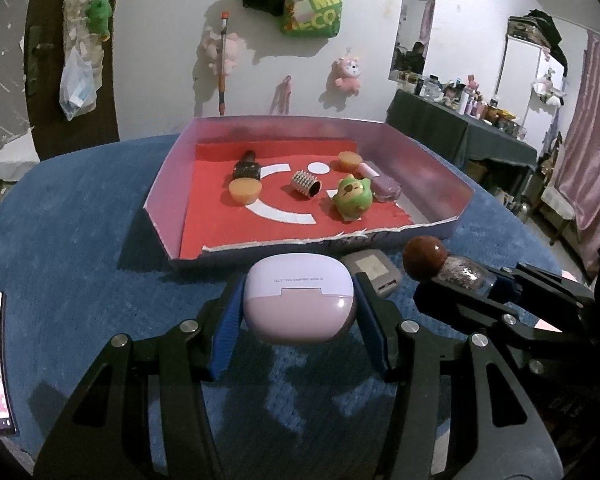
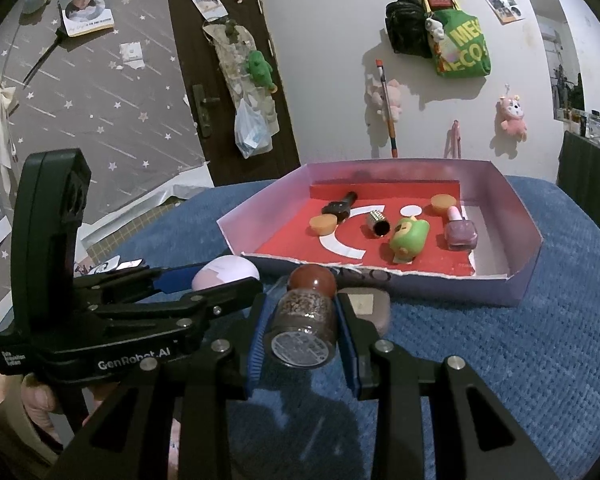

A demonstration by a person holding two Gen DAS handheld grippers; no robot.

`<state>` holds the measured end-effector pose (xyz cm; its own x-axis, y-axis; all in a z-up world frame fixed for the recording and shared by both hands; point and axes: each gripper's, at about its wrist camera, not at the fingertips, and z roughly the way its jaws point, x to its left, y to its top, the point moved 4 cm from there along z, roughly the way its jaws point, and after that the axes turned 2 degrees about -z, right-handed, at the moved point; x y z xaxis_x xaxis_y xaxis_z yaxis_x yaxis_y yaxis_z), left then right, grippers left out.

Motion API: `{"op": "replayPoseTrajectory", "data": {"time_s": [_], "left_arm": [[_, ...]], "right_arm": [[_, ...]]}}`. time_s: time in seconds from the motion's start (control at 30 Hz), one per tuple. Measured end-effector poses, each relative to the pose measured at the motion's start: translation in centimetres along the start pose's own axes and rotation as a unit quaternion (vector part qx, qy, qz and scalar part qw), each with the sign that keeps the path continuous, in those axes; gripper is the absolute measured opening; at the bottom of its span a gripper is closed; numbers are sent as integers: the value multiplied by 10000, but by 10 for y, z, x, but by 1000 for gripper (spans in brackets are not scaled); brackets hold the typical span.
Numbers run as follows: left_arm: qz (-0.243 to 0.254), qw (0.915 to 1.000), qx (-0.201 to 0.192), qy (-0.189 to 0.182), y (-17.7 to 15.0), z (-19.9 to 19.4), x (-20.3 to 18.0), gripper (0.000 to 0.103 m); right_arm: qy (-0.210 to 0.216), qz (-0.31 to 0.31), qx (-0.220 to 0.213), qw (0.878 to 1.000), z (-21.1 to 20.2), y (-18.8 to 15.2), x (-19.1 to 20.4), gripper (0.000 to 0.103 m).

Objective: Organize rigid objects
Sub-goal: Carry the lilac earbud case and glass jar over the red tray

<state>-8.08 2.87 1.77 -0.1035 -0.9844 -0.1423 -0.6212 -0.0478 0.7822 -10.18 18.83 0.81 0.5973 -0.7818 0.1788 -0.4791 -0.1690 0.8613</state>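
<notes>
Blue cloth fronts the tray (image 1: pixel 440 216) (destination, presumably), so left gripper (image 1: pixel 300 304) clamps the lilac case (image 1: pixel 298 300) while right gripper (image 2: pixel 302 332) pinches the glitter bottle (image 2: pixel 304 320).

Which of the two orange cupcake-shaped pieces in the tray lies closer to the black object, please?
The orange piece at the tray's left, beside the black object. The other orange piece sits toward the back right, by the nail polish bottle.

Both grippers, left gripper (image 1: pixel 299 312) and right gripper (image 2: pixel 303 340), are built of black struts (silver screws throughout) with blue-padded jaws; white lettering is printed on one.
</notes>
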Motion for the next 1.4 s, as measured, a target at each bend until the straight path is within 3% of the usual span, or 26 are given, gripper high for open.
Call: {"op": "replayPoseTrajectory", "data": {"time_s": [0.77, 1.0, 1.4], "left_arm": [[125, 9998, 133, -5, 41, 24, -5, 51], [29, 9990, 443, 23, 54, 47, 3, 51], [-120, 9943, 1061, 53, 56, 90, 23, 51]], "right_arm": [[30, -83, 98, 9999, 16, 37, -23, 35], [44, -9, 292, 9996, 34, 51, -36, 35], [165, 558, 1034, 9929, 83, 55, -70, 35]]}}
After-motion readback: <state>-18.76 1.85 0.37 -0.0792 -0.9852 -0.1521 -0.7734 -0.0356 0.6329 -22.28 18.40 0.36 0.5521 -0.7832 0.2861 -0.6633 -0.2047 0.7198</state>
